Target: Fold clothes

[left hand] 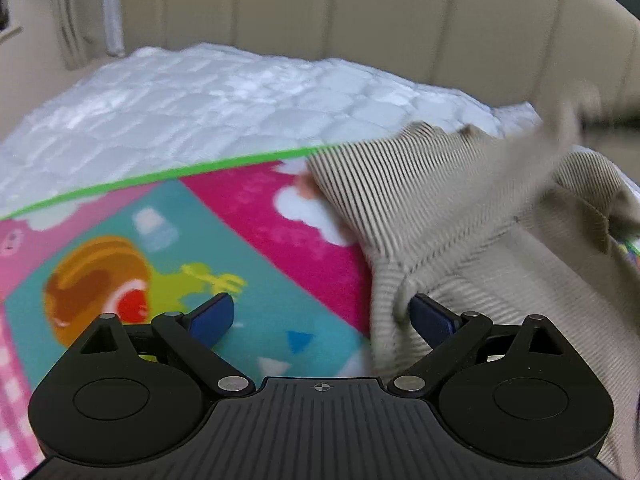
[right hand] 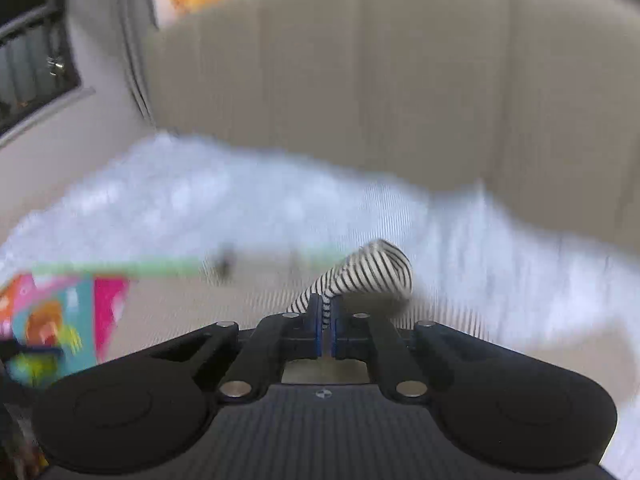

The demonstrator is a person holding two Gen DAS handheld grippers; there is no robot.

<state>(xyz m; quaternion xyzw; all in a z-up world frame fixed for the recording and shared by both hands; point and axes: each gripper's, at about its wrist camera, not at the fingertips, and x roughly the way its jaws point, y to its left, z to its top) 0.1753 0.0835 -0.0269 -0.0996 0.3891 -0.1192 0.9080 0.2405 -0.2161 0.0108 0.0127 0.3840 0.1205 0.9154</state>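
Note:
A beige garment with thin dark stripes point(left hand: 460, 216) lies bunched on the right side of a colourful play mat point(left hand: 240, 256) in the left wrist view. My left gripper point(left hand: 320, 316) is open just above the mat, its right finger touching the garment's edge and its left finger over bare mat. In the right wrist view my right gripper point(right hand: 326, 312) is shut on a fold of the striped garment point(right hand: 368, 272), which curls up and away from the fingertips. The rest of that view is blurred by motion.
A white quilted bedcover point(left hand: 224, 108) lies beyond the mat's green edge point(left hand: 180, 174). A beige padded headboard point(left hand: 360, 16) rises behind it. A curtain and a window point(right hand: 32, 60) are at the far left of the right wrist view.

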